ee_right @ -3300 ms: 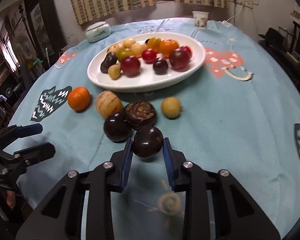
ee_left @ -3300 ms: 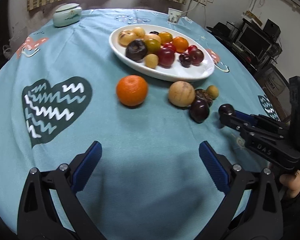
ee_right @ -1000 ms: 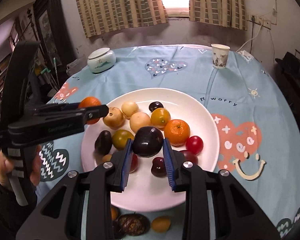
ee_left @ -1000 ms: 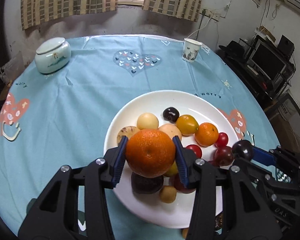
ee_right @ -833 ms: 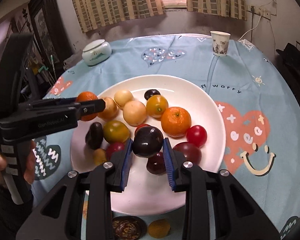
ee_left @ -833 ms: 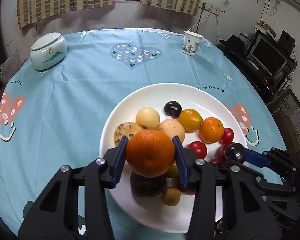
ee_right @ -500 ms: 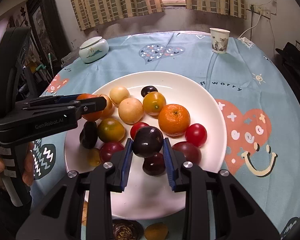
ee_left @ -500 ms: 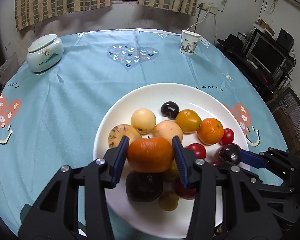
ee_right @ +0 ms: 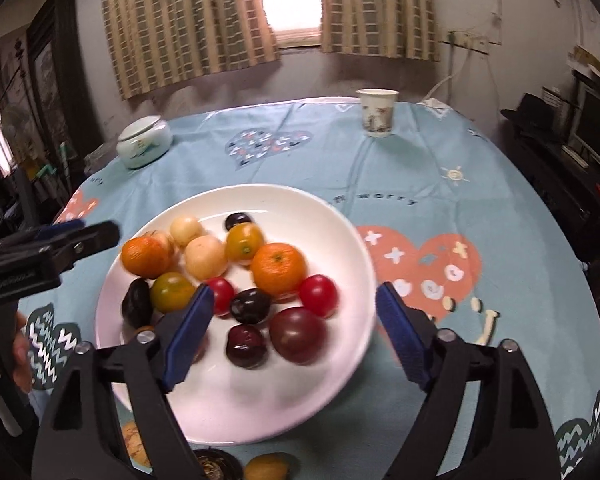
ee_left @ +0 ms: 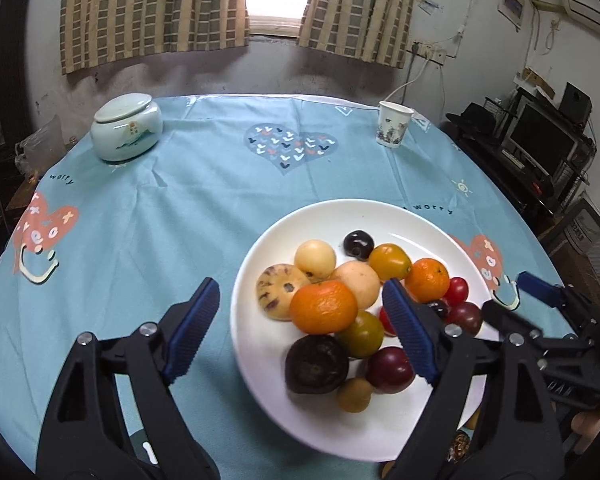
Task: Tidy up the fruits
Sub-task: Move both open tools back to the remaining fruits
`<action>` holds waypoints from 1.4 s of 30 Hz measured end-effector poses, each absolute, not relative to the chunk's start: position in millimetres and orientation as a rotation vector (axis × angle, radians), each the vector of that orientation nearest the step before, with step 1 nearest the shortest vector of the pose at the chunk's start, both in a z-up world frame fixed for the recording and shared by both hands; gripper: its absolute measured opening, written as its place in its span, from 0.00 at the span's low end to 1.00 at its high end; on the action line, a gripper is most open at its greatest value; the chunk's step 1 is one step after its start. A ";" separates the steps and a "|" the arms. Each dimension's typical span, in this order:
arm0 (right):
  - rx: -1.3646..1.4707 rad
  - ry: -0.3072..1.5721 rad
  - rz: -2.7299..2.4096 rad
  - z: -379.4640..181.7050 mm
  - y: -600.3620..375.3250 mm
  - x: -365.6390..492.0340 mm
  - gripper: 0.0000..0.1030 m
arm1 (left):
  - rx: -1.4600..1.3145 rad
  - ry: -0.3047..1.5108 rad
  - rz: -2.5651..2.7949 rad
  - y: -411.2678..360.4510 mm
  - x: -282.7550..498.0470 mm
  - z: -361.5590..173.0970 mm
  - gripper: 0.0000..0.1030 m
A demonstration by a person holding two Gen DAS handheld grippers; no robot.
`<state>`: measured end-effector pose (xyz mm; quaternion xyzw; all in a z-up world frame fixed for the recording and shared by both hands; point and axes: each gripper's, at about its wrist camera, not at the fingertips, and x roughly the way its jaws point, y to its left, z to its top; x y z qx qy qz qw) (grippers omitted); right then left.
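A white plate (ee_left: 380,216) on the blue tablecloth holds several fruits. My left gripper (ee_left: 300,308) hangs over the plate's left half, its jaws opening wide. The orange (ee_left: 324,306) lies below them on top of the pile, and neither pad touches it. My right gripper (ee_right: 296,300) hovers over the plate's (ee_right: 236,408) near side, its jaws opening too. The dark plum (ee_right: 250,306) rests on the plate between two red tomatoes, free of the pads. Each gripper shows in the other's view: the right gripper (ee_left: 508,296) at the right edge, the left gripper (ee_right: 92,230) at the left edge.
A lidded ceramic jar (ee_left: 126,132) stands far left and a paper cup (ee_left: 394,128) far right on the round table. A yellow fruit (ee_right: 266,468) and a dark round one (ee_right: 212,466) lie on the cloth before the plate. A person's hand (ee_right: 20,348) holds the left gripper.
Both grippers have opened. The orange left the left jaws and settled on the pile. The dark plum left the right jaws and lies on the plate. Both views have tilted up.
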<state>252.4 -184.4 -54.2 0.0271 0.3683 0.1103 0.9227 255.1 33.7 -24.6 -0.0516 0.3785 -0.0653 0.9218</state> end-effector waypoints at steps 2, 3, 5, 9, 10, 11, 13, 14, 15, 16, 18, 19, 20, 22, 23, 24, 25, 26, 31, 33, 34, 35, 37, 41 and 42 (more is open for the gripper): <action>0.076 0.730 0.186 -52.7 -191.9 253.4 0.86 | -0.122 0.775 -0.139 35.6 251.6 -23.0 0.83; 0.086 0.717 0.172 -52.2 -195.7 253.5 0.86 | -0.123 0.771 -0.136 36.2 249.7 -22.4 0.83; 0.113 0.697 0.155 -51.6 -202.8 254.0 0.86 | -0.118 0.755 -0.129 35.2 243.2 -19.3 0.84; 0.109 0.682 0.153 -52.7 -203.3 255.0 0.86 | -0.111 0.735 -0.108 32.3 225.1 -16.8 0.86; 0.101 0.677 0.159 -53.3 -201.7 254.5 0.86 | -0.112 0.735 -0.105 32.9 219.7 -16.7 0.86; 0.094 0.673 0.164 -53.8 -199.8 253.7 0.86 | -0.118 0.730 -0.098 34.0 208.9 -16.9 0.86; 0.079 0.657 0.175 -54.1 -196.3 250.7 0.87 | -0.130 0.734 -0.106 35.5 189.6 -19.4 0.90; 0.072 0.648 0.179 -53.8 -194.6 247.9 0.87 | -0.135 0.743 -0.121 35.6 176.3 -22.7 0.90; 0.064 0.635 0.183 -53.0 -192.9 244.5 0.87 | -0.143 0.756 -0.139 35.7 162.7 -27.1 0.90; 0.059 0.626 0.187 -52.1 -191.4 240.6 0.87 | -0.156 0.776 -0.161 35.9 149.8 -32.4 0.90; 0.058 0.613 0.203 -49.5 -189.4 228.1 0.87 | -0.176 0.821 -0.203 34.5 128.1 -43.6 0.90; 0.056 0.612 0.206 -48.3 -187.9 220.6 0.87 | -0.171 0.841 -0.221 32.6 118.2 -48.6 0.90; 0.052 0.618 0.210 -47.7 -186.8 213.5 0.87 | -0.155 0.859 -0.230 30.3 107.1 -53.5 0.90; 0.051 0.641 0.244 -47.0 -184.6 190.2 0.87 | -0.111 0.873 -0.231 27.3 90.3 -59.9 0.90; 0.055 0.663 0.262 -47.9 -184.1 174.1 0.87 | -0.091 0.874 -0.227 27.5 82.4 -62.4 0.90; 0.057 0.679 0.275 -48.8 -183.8 162.9 0.87 | -0.079 0.875 -0.223 28.7 77.0 -64.5 0.90; 0.062 0.710 0.304 -50.5 -184.0 143.7 0.87 | -0.073 0.877 -0.220 31.4 72.3 -66.9 0.90; 0.066 0.729 0.321 -51.8 -183.6 130.8 0.87 | -0.076 0.880 -0.217 35.3 68.5 -69.8 0.90; 0.039 0.831 0.467 -69.4 -154.8 70.3 0.87 | -0.136 0.911 -0.228 53.8 61.8 -83.6 0.90; 0.019 0.837 0.487 -75.7 -142.9 64.1 0.87 | -0.156 0.917 -0.229 62.6 58.6 -84.8 0.90; 0.014 0.844 0.486 -79.1 -138.1 65.4 0.87 | -0.167 0.913 -0.228 68.5 54.7 -83.6 0.90; 0.023 0.846 0.487 -81.0 -136.7 67.9 0.85 | -0.172 0.906 -0.226 72.0 51.7 -81.5 0.90; 0.051 0.850 0.485 -84.9 -135.2 75.8 0.69 | -0.176 0.888 -0.219 79.8 43.6 -76.9 0.91; 0.049 0.886 0.475 -94.5 -131.0 92.5 0.54 | -0.183 0.877 -0.209 90.2 33.8 -75.4 0.92; 0.037 0.890 0.459 -96.6 -129.6 95.8 0.54 | -0.186 0.879 -0.212 90.6 34.2 -75.7 0.92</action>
